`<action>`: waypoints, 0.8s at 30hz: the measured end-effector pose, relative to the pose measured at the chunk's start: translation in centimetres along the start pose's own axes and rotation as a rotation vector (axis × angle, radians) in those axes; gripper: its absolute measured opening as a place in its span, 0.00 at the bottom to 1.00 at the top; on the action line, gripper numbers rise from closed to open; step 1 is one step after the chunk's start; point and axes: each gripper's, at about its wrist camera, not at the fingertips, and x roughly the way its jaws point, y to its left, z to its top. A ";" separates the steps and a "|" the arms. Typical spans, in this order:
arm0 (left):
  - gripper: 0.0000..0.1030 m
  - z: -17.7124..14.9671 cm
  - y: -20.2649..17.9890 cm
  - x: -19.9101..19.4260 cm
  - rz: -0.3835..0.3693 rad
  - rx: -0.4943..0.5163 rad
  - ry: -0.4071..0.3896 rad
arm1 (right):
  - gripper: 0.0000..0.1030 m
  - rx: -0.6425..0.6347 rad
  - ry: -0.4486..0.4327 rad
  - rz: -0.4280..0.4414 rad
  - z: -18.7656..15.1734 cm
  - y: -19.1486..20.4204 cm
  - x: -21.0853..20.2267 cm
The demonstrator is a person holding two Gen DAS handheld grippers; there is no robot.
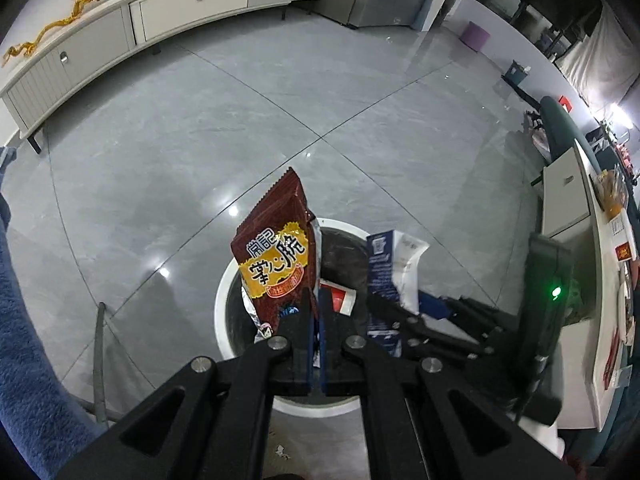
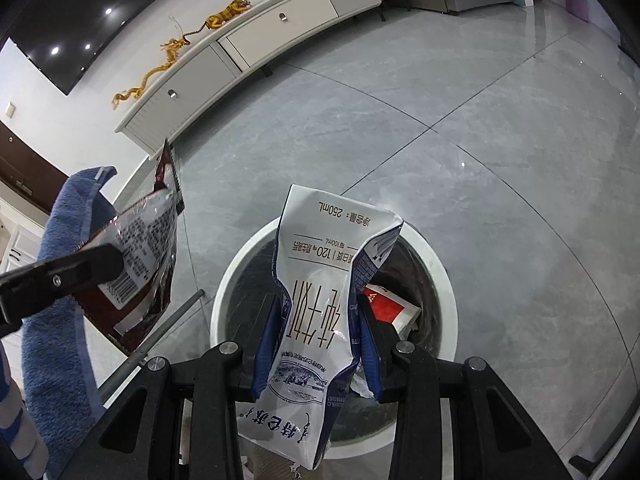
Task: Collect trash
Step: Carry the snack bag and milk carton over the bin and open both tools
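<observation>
I have both tools over the round white-rimmed bin (image 1: 224, 300) that stands on the grey tiled floor (image 1: 240, 128), and I take that bin as my landmark.

My left tool (image 1: 315, 308) is clamped tight on the lower corner of a brown snack bag (image 1: 276, 256) with yellow lettering. The bag stands up from the pads, just above the bin's near-left rim. From the right wrist camera the same bag (image 2: 144, 248) hangs left of the bin, its printed back and barcode turned toward me, and beside it a blue terry sleeve (image 2: 60, 280).

My right tool (image 2: 320, 320) is pinching a crumpled white and blue milk carton (image 2: 316, 280), its blue pads (image 2: 266, 344) pressing on both sides. The carton is squashed at the waist and sits directly above the bin's mouth. In the left wrist view that carton (image 1: 394, 264) shows over the bin's right side.

Inside the bin lies a red and white packet (image 2: 386, 304), against the dark liner at the right.

Beyond the bin, well apart from it, a long white cabinet (image 1: 168, 20) runs along the wall with golden figurines (image 1: 80, 4) on top. To the right of the bin, a white desk (image 1: 592, 320) holds scattered packets.
</observation>
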 end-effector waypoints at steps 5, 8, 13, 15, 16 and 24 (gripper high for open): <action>0.01 0.6 1.2 0.9 -0.033 -0.059 0.009 | 0.34 0.002 0.022 -0.016 -0.3 0.1 1.3; 0.01 0.8 1.6 1.3 -0.025 -0.074 0.015 | 0.34 0.002 0.032 -0.025 -0.5 0.1 1.9; 0.03 0.8 2.2 2.2 -0.042 -0.107 0.037 | 0.35 0.007 0.039 -0.054 -0.8 -0.1 2.5; 0.04 0.8 2.4 2.8 -0.049 -0.117 0.056 | 0.44 0.008 0.039 -0.066 -0.8 -0.2 2.6; 0.04 0.7 2.6 3.1 -0.053 -0.122 0.068 | 0.46 0.009 0.037 -0.073 -0.8 -0.2 2.6; 0.04 0.2 2.6 3.9 -0.109 -0.145 0.110 | 0.60 0.013 0.008 -0.115 -1.4 -0.4 1.3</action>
